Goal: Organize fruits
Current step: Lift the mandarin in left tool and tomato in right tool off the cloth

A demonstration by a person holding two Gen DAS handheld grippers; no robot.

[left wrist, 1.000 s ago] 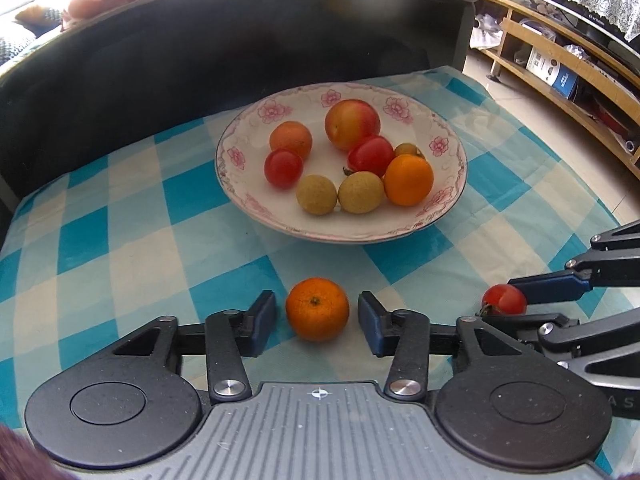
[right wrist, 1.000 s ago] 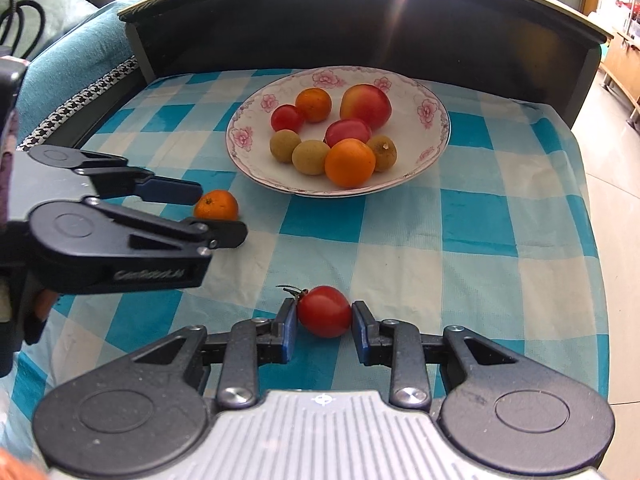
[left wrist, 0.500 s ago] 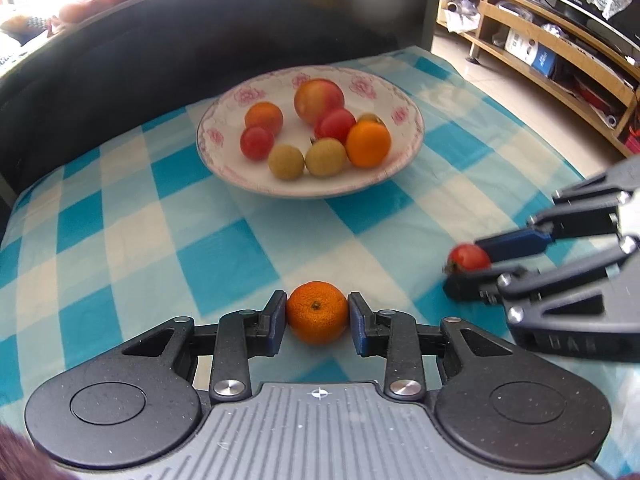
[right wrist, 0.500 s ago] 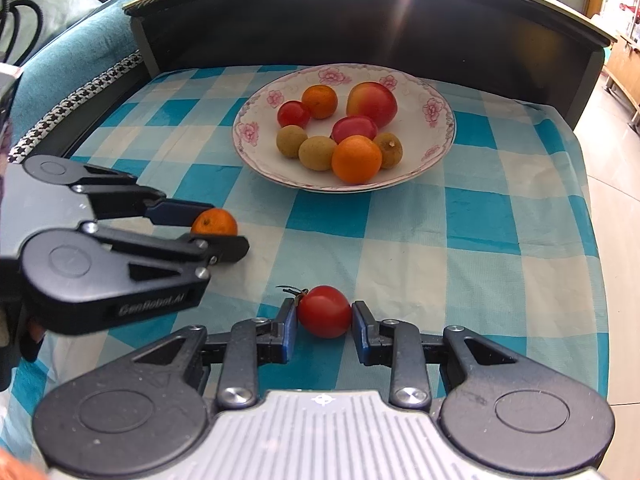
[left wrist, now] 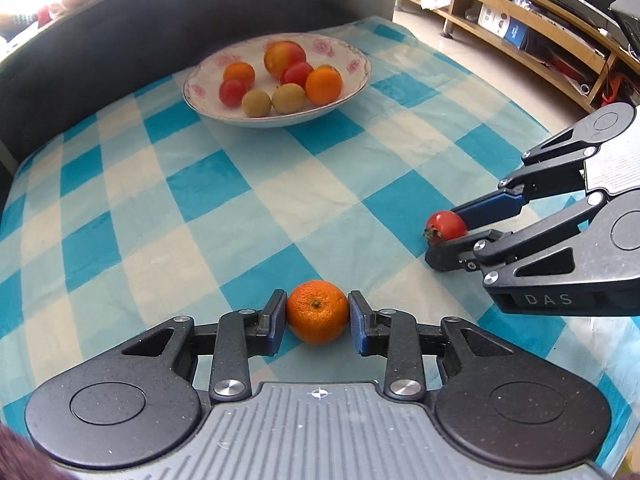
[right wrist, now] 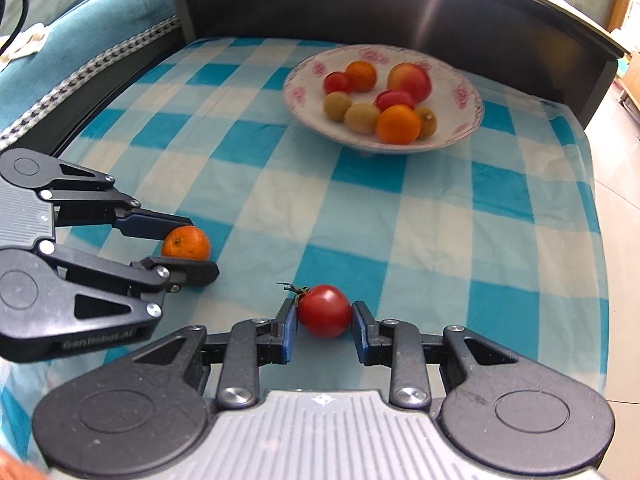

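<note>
- Left wrist view: left gripper now clamped on the small orange; a second ago its pads stood apart from the fruit with gaps on both sides. Pads now press both flanks.
- Same view: plate sits farther off and to the left than it did a second ago, so the gripper has pulled back with the orange. Judgement: the pick is done and the carry to the plate comes next.
- Same view, right side: right gripper closed on the cherry tomato, as before.
- Right wrist view: right gripper grips the tomato, stem pointing left; grip unchanged over the second. Left gripper at near left, holding the orange.
- Count, plate at far right: two oranges, two cherry tomatoes, three tan round fruits, one large red-yellow fruit; eight in all.
- Count, off the plate: one orange and one tomato, both held over the checked cloth.
</note>
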